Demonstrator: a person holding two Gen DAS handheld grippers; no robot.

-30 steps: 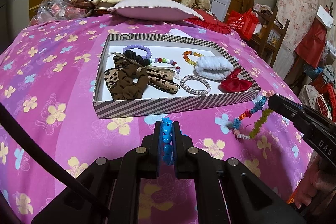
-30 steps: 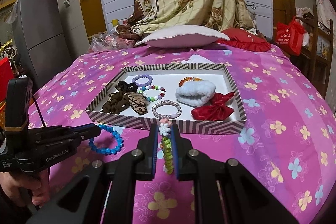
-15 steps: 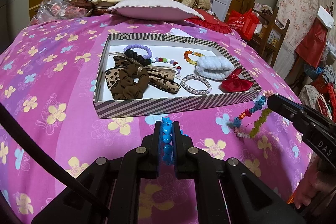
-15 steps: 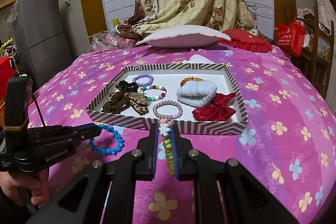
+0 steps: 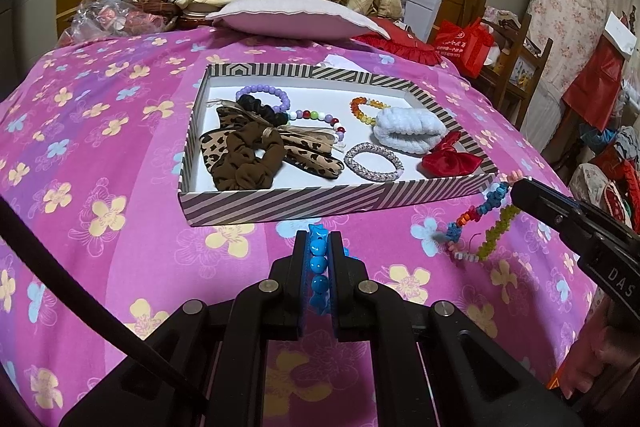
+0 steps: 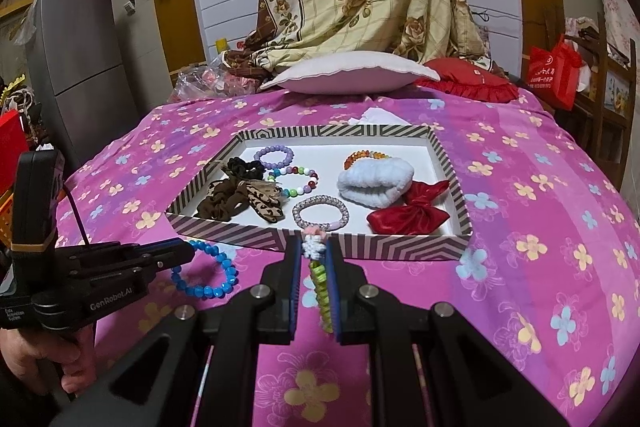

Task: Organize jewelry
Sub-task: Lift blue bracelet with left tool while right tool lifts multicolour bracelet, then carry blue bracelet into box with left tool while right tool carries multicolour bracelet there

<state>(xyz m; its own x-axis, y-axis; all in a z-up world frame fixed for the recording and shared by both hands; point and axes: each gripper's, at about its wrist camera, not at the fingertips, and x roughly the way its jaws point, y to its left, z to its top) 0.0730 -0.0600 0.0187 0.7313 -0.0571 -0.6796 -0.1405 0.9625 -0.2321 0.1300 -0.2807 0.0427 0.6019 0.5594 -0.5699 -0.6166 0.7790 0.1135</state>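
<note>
Soft, even indoor light, moderately bright; source not in view. Shadows faint, only a thin one inside striped tray (image 5: 280,205) walls. No glare. Strong fisheye bending: bed (image 6: 520,227) bulges, dark vignette fills corners. Centre sharp, edges slightly smeared; colours saturated.

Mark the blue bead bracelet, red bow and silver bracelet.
blue bead bracelet (image 6: 208,273): right wrist view, beads on the loop's near side.
red bow (image 6: 412,211): right wrist view, satin near the knot.
silver bracelet (image 5: 374,157): left wrist view, band's far edge.
</note>
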